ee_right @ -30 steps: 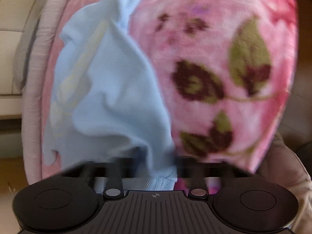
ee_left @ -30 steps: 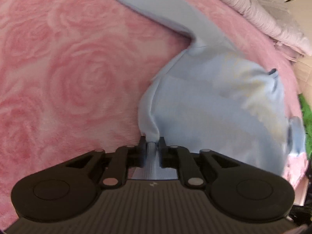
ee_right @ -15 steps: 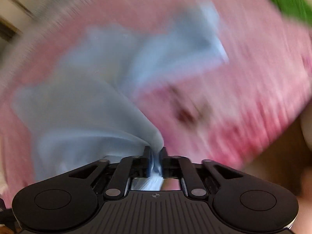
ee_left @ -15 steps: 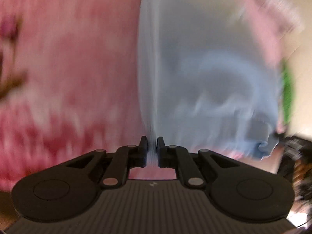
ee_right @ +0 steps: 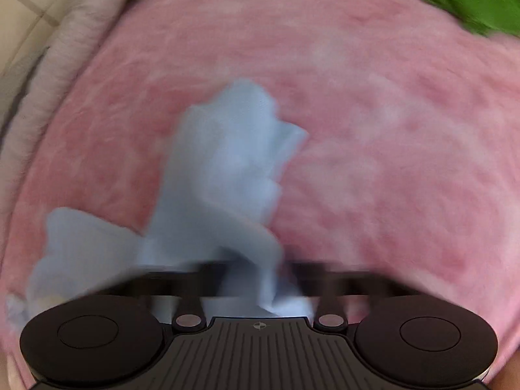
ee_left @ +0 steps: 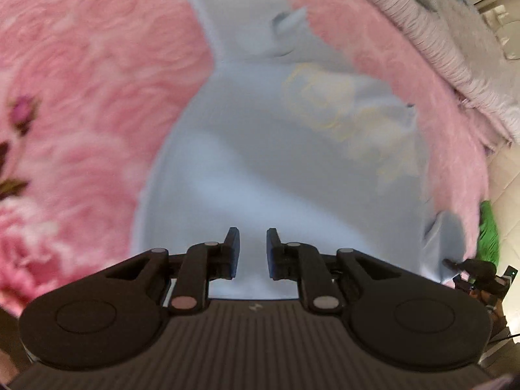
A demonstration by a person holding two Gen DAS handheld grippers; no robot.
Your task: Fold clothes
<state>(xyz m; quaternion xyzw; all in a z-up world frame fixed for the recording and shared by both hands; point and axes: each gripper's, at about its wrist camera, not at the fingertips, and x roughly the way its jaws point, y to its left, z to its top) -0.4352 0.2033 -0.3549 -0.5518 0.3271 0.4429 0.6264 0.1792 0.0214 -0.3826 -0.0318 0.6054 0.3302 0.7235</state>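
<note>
The left tool (ee_left: 250, 253) now stands parted, its grip on the light blue shirt (ee_left: 292, 169) released; the shirt lies spread on the bed. The right tool (ee_right: 256, 276) blurs.

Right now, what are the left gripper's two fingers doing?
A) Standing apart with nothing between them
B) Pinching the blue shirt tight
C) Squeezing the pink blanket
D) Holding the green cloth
A. The left gripper has a clear gap between its fingers, and the light blue shirt lies spread on the pink blanket beyond them, not pinched.
</note>
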